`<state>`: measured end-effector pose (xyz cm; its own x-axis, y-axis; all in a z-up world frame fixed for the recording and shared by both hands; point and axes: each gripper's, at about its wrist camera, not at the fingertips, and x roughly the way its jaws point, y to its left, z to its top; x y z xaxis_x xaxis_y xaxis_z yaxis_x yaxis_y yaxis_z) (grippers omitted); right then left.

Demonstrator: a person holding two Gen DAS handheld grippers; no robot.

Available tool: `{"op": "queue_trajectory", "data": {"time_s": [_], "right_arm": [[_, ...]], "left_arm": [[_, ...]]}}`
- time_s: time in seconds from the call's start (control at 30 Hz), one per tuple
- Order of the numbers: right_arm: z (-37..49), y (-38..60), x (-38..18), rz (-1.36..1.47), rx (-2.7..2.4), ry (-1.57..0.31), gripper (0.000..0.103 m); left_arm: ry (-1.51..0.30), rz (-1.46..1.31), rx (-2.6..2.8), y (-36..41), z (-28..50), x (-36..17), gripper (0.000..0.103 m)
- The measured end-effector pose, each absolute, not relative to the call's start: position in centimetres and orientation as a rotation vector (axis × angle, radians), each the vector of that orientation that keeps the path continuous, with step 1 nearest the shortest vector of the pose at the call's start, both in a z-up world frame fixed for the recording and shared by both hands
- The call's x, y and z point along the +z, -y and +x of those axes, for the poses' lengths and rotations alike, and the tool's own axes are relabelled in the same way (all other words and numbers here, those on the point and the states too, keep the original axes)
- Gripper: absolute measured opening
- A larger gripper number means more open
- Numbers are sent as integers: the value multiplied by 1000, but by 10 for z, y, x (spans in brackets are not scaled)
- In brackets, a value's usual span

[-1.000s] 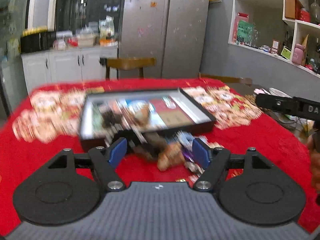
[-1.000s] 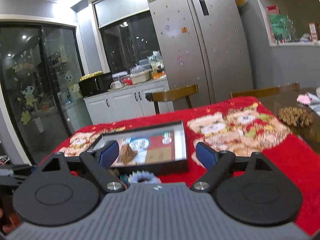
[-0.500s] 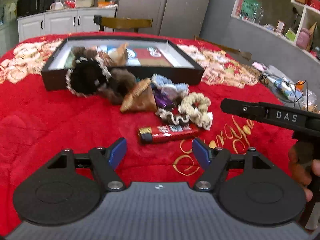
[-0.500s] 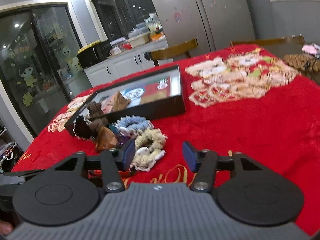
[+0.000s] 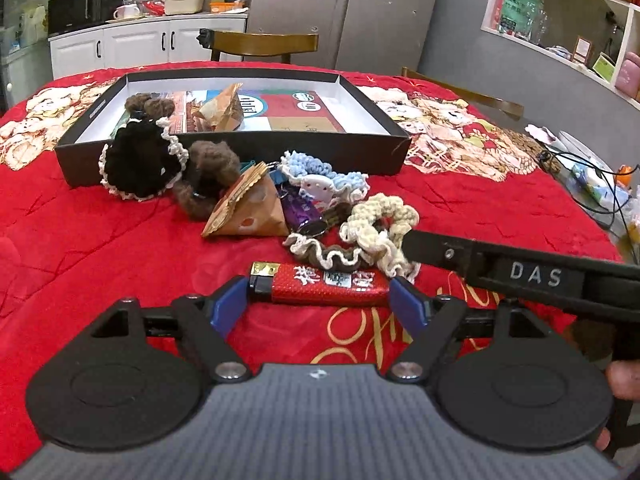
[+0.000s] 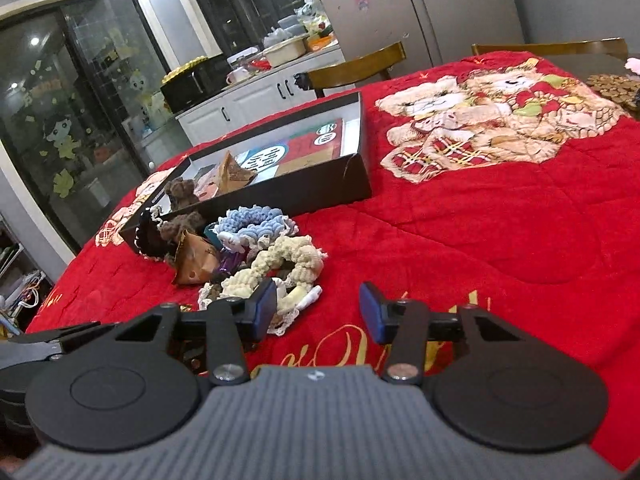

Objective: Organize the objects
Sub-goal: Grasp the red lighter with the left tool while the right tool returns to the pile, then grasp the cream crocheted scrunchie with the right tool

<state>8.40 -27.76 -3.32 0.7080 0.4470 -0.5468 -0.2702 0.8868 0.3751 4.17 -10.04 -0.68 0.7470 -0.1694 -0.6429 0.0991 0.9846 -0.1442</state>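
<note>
From the left wrist view, the left tool (image 5: 319,305) hangs low over the red-blanketed counter (image 5: 100,248) with its blue pads (image 5: 226,303) apart; its jaws have just been opening, and a red lighter (image 5: 320,283) printed with white characters too small to read lies lengthwise between the pads, which stand right at its two ends, though contact cannot be told. Just beyond it sits a heap of things: a brown-and-white frilled scrunchie (image 5: 332,255), a cream scrunchie (image 5: 382,222), a pale blue one (image 5: 324,178), a purple item (image 5: 298,210), a brown paper pyramid packet (image 5: 248,212), a brown fuzzy scrunchie (image 5: 208,176) and a black scrunchie edged in white (image 5: 140,164) leaning on the black tray (image 5: 360,152). Inside the tray lie printed cards with a large character in a circle, a second pyramid packet and another brown scrunchie. The right tool's arm crosses from the right, lettered "DAS" (image 5: 536,274).

From the right wrist view, the right tool (image 6: 318,312) has its jaws partway apart, having just been closing, with only bare blanket between them; its left pad (image 6: 266,308) stands just beside the cream scrunchie (image 6: 280,264). The tray (image 6: 320,192) sits farther back, near the teddy bear print (image 6: 492,120)
</note>
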Motion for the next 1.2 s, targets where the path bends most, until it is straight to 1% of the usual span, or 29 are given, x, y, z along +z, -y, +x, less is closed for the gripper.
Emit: {"op": "queue_trajectory", "data": {"time_s": [0.17, 0.27, 0.4, 0.5, 0.57, 0.6, 0.67, 0.7, 0.73, 0.83, 1.0, 1.2], "right_arm": [[89, 275, -34, 265, 414, -679, 52], [90, 273, -34, 257, 413, -679, 51], [90, 270, -34, 248, 408, -675, 49], [87, 265, -34, 208, 401, -664, 46], [85, 262, -35, 195, 400, -655, 39], [85, 262, -35, 198, 407, -653, 33], [83, 260, -36, 193, 416, -655, 25], [82, 258, -35, 184, 424, -655, 24], [81, 257, -35, 169, 427, -653, 19], [79, 254, -34, 156, 433, -650, 18], [79, 263, -35, 238, 410, -655, 17], [72, 267, -29, 250, 369, -628, 17]], "left_arm": [[-689, -26, -136, 113, 42, -12, 88], [-677, 61, -115, 124, 43, -17, 88], [-675, 27, -106, 119, 47, -17, 88], [-671, 31, -104, 118, 46, -17, 85], [-670, 28, -106, 116, 46, -18, 85], [-670, 24, -108, 115, 45, -17, 85], [-670, 24, -105, 113, 43, -17, 85], [-670, 25, -101, 112, 42, -16, 85], [-670, 28, -98, 110, 41, -16, 85], [-668, 30, -83, 103, 36, -14, 85], [-665, 9, -51, 87, 30, -13, 85], [-655, 5, -39, 79, 22, -10, 85]]}}
